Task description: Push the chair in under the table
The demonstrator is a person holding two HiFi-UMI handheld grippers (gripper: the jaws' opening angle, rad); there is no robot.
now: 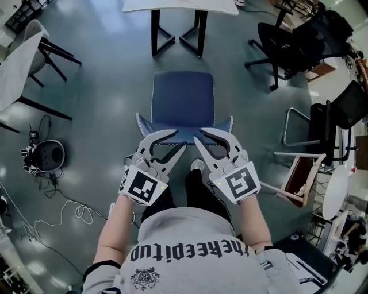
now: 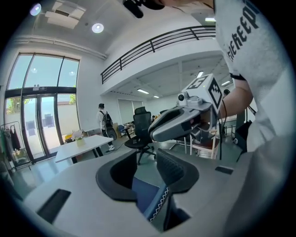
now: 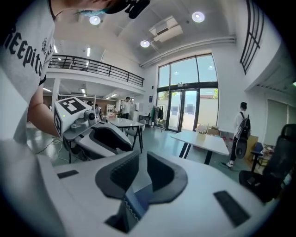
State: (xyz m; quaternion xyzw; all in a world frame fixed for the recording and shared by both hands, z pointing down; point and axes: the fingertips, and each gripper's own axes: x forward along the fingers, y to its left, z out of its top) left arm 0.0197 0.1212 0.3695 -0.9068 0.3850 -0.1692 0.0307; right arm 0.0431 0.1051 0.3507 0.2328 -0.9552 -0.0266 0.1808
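The blue chair (image 1: 183, 97) stands just in front of me, its seat toward the white table (image 1: 178, 6) with black legs at the top of the head view. Both grippers sit at the top edge of its backrest (image 1: 144, 123). My left gripper (image 1: 174, 141) is open, and the blue, white-stitched backrest edge (image 2: 149, 198) shows low in the wide gap between its jaws (image 2: 145, 169). My right gripper (image 1: 203, 136) has a narrower gap (image 3: 142, 173), with the same edge (image 3: 135, 202) low between its pads, not visibly pinched.
Black office chairs (image 1: 293, 40) stand at the upper right, and a metal-framed chair (image 1: 302, 175) at the right. Another white table (image 1: 17, 63) is at the left, above a round device with cables (image 1: 46, 155) on the floor. A person with a backpack (image 3: 240, 127) stands far off.
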